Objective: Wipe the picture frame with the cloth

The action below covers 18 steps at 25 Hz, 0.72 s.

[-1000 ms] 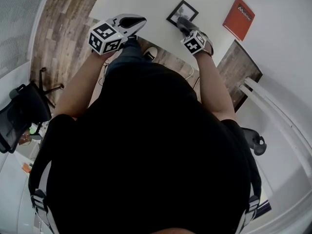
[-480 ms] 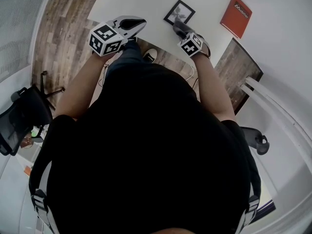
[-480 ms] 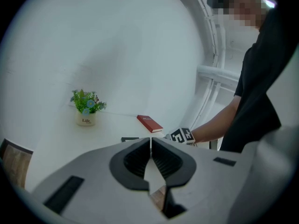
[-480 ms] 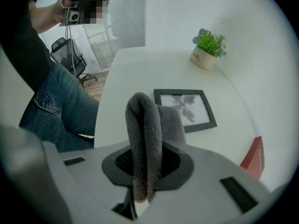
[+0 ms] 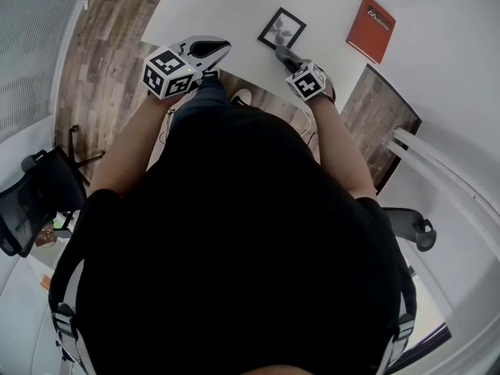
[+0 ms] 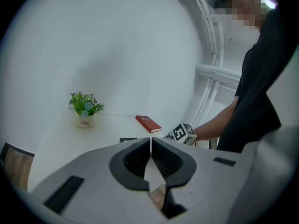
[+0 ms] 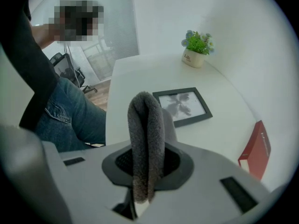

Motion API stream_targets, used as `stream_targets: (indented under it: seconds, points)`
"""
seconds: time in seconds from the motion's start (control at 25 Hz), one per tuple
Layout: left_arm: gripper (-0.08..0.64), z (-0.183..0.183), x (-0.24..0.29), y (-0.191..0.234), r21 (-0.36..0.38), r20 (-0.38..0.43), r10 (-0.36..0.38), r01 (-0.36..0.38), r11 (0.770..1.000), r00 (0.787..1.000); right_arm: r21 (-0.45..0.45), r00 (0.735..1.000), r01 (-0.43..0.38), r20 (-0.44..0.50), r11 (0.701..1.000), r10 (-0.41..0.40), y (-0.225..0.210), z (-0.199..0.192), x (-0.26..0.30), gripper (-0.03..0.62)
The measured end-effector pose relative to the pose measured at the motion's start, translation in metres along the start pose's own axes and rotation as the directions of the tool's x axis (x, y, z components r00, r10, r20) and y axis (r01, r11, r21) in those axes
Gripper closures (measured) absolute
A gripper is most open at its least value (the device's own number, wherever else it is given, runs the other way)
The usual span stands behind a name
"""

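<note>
Right gripper [image 5: 286,55], pinching a folded grey fleece cloth [image 7: 146,139], has backed just off the black rectangular picture frame [image 5: 282,28] lying on the white worktop [image 5: 211,6]; left gripper [image 6: 150,149] pressed together, empty; wiping likely unfinished.

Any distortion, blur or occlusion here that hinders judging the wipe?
Head view: heavy fisheye bending; the person's black torso fills most of it, the black-rimmed picture frame small but sharp. Right gripper view: the grey fleecy cloth looms close, slightly soft; even light. Left gripper view: dark corners, white table low in contrast.
</note>
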<state>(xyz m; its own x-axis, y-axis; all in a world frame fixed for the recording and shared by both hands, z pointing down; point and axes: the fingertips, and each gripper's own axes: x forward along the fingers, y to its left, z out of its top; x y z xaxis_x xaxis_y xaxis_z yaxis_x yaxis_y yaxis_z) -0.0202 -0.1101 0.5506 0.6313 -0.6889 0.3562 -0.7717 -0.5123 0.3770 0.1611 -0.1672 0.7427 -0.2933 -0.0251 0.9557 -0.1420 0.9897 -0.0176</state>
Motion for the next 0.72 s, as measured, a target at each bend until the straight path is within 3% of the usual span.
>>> stream_targets:
  seconds: [0.4,0.72]
  points:
    - [0.54,0.012,0.002,-0.008,0.024,-0.012,-0.015,0.015,1.0,1.0,0.068,0.995,0.025,0.091,0.997,-0.032,-0.019,0.012,-0.035,0.546]
    - [0.54,0.024,0.004,-0.013,0.05,-0.022,-0.041,0.042,0.998,0.999,0.145,0.971,0.099,0.2,0.985,-0.127,-0.043,0.031,-0.077,0.548]
